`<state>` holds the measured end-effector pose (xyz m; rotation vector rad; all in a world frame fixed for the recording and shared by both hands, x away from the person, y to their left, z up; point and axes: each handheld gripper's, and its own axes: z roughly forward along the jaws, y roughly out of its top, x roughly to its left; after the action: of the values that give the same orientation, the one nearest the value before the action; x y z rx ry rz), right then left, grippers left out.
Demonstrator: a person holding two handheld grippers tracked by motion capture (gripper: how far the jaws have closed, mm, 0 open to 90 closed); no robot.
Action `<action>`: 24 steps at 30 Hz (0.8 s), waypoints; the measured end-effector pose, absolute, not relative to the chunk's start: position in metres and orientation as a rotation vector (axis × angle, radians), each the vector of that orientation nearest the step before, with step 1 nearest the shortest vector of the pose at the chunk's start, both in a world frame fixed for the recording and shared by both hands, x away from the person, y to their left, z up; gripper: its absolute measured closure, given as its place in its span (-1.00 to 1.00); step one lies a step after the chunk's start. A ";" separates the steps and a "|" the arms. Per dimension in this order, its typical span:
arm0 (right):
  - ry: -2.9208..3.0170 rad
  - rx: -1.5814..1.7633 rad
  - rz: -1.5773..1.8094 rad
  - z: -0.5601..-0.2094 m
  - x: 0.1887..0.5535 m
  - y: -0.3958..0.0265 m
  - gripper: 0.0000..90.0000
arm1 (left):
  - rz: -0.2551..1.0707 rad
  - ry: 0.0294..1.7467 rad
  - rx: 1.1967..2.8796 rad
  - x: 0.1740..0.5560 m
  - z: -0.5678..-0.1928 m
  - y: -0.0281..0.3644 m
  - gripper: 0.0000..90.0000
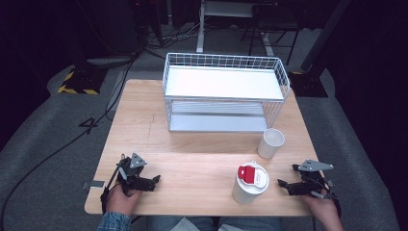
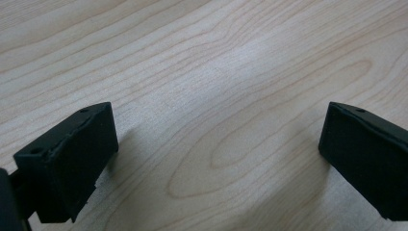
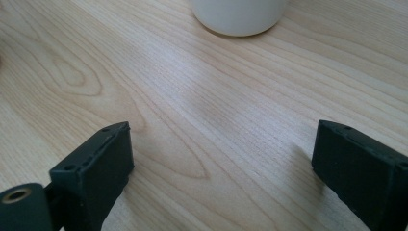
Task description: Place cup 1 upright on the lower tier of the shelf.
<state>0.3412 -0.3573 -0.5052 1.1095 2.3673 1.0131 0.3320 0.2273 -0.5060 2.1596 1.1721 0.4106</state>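
**Two grippers, two cups, one rack**

One wooden table (image 1: 192, 159) carries four kinds of thing. There are two grippers, both resting low at the near edge. The left gripper (image 1: 155, 181) sits at about 7 o'clock from the table's middle, held by one hand (image 1: 122, 196); in the left gripper view its two black jaws stand wide apart over bare wood, with nothing between them. The right gripper (image 1: 281, 185) sits at about 4 o'clock, held by the other hand (image 1: 323, 204); in the right gripper view its jaws are likewise spread wide and empty, and the base of the lidded cup (image 3: 238, 17) shows just ahead at 12 o'clock, apart from the jaws.

There are two cups. One lidded cup (image 1: 250, 183), white with a red tab on its lid, stands upright near the front edge at roughly 5 o'clock, just beside the right gripper's tips and at that gripper's 9 o'clock. One open white cup (image 1: 271, 143), without a lid, stands at 1 o'clock from the lidded one, near the rack's front right corner.

One white wire rack (image 1: 225, 91), with two shelves, stands at 12 o'clock at the far side.
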 end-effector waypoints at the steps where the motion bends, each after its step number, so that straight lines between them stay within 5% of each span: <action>1: 2.368 1.108 1.013 -0.505 0.341 -0.357 -0.84 | 0.410 1.173 2.161 0.332 -0.506 0.227 -0.99; 24: 2.360 1.118 1.021 -0.505 0.340 -0.357 -0.78 | 0.413 1.178 2.153 0.336 -0.506 0.228 -0.99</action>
<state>0.3401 -0.3570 -0.5049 1.1175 2.3600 1.0213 0.3359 0.2280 -0.5061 2.1533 1.1784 0.4128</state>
